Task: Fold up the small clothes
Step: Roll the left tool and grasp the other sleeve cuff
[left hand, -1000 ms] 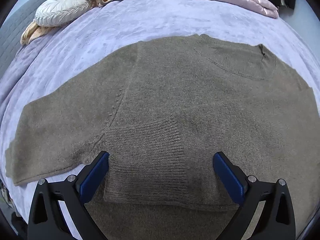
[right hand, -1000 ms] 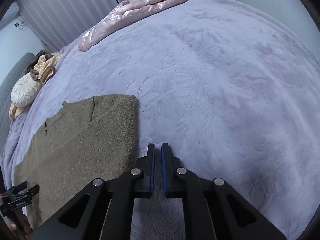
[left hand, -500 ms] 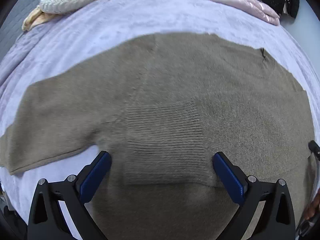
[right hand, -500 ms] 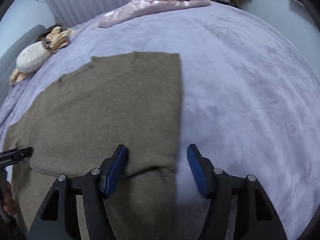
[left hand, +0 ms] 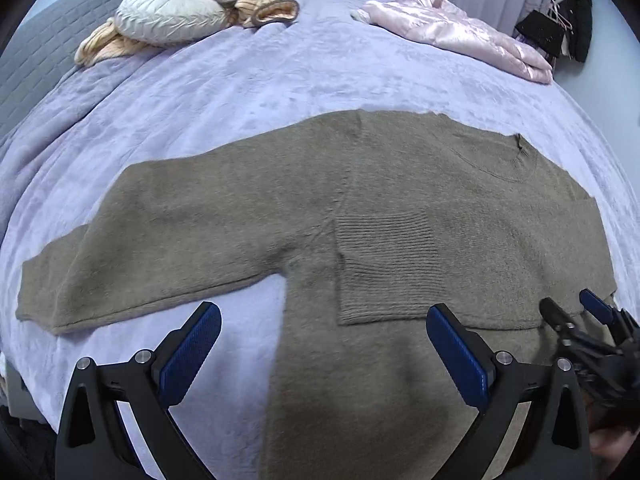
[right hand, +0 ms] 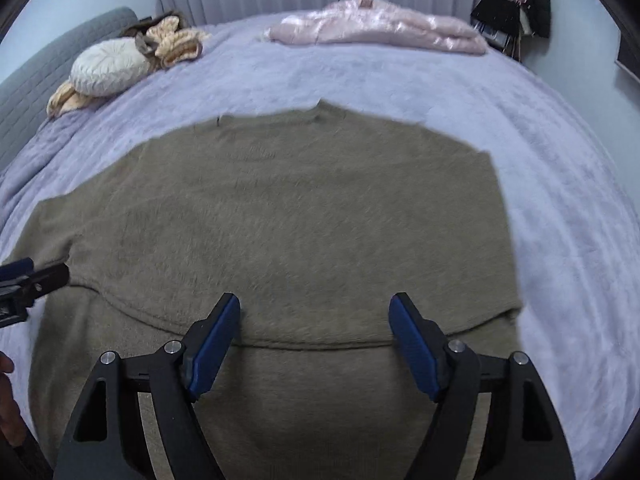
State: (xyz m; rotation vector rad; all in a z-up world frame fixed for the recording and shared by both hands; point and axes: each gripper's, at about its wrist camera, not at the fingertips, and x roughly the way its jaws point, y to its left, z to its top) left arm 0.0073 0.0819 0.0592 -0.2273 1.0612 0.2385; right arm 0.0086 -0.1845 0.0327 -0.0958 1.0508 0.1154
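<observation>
An olive-brown knit sweater (left hand: pixel 400 208) lies flat on the lilac bed cover (left hand: pixel 240 92). Its right sleeve is folded across the chest, the ribbed cuff (left hand: pixel 384 264) lying on the body. Its left sleeve (left hand: pixel 160 232) stretches out flat to the left. My left gripper (left hand: pixel 324 344) is open and empty above the sweater's lower body. My right gripper (right hand: pixel 316 344) is open and empty above the folded sleeve's edge; the sweater (right hand: pixel 280 220) fills that view. The right gripper also shows in the left wrist view (left hand: pixel 580 316), and the left gripper's tip shows in the right wrist view (right hand: pixel 28 276).
A pink satin jacket (left hand: pixel 460 32) lies at the bed's far right. A round cream cushion (left hand: pixel 168 12) and tan clothes (left hand: pixel 256 4) lie at the far left by the grey headboard (left hand: pixel 36 56). Dark clothes (left hand: pixel 568 16) hang at the far right wall.
The right gripper opened, swung left over the sweater and kept moving over its body. The left gripper pulled back, so more of the sweater and the left sleeve shows.
</observation>
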